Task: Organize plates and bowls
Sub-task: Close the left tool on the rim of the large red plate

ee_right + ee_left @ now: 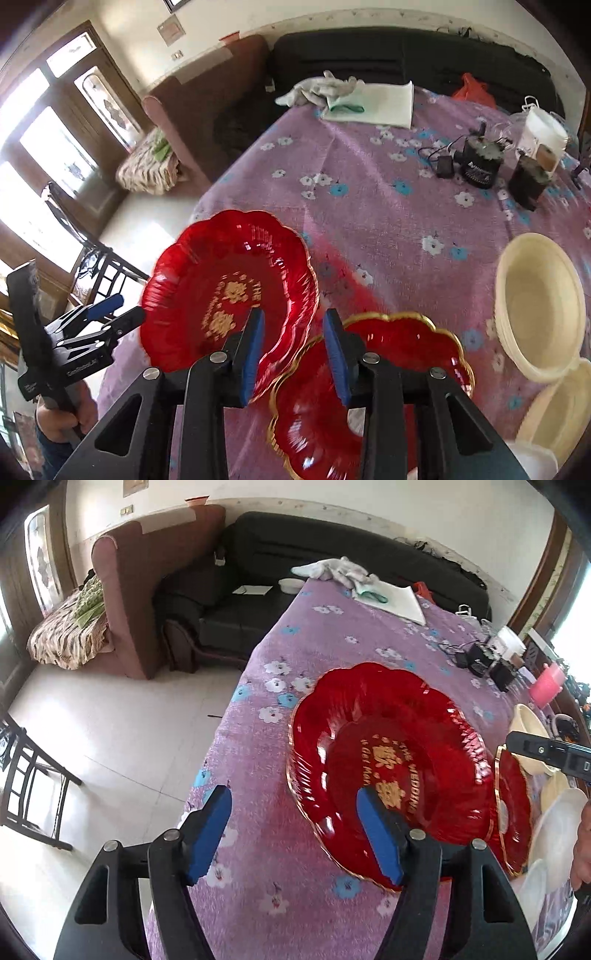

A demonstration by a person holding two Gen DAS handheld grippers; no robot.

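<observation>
Left wrist view takes in the black sofa [332, 546] and brown armchair [147, 590] beyond the table; only the right wrist view shows the cream bowl [539, 306] whole and empty, upright on the purple floral cloth [369, 192]. Large red scalloped plate [388, 760] sits tilted near the cloth's left edge; a second red plate [369, 387] lies just beside it, rims overlapping. Left gripper [295, 834]: jaws apart, one pad over the large plate, the other over cloth, nothing clamped. Right gripper [295, 354]: jaws narrowly apart, straddling the two rims; whether the pads press on either I cannot tell. White dishes [554, 834] crowd the right edge. Black gadgets [480, 162] and folded cloths [369, 99] lie farther back.
</observation>
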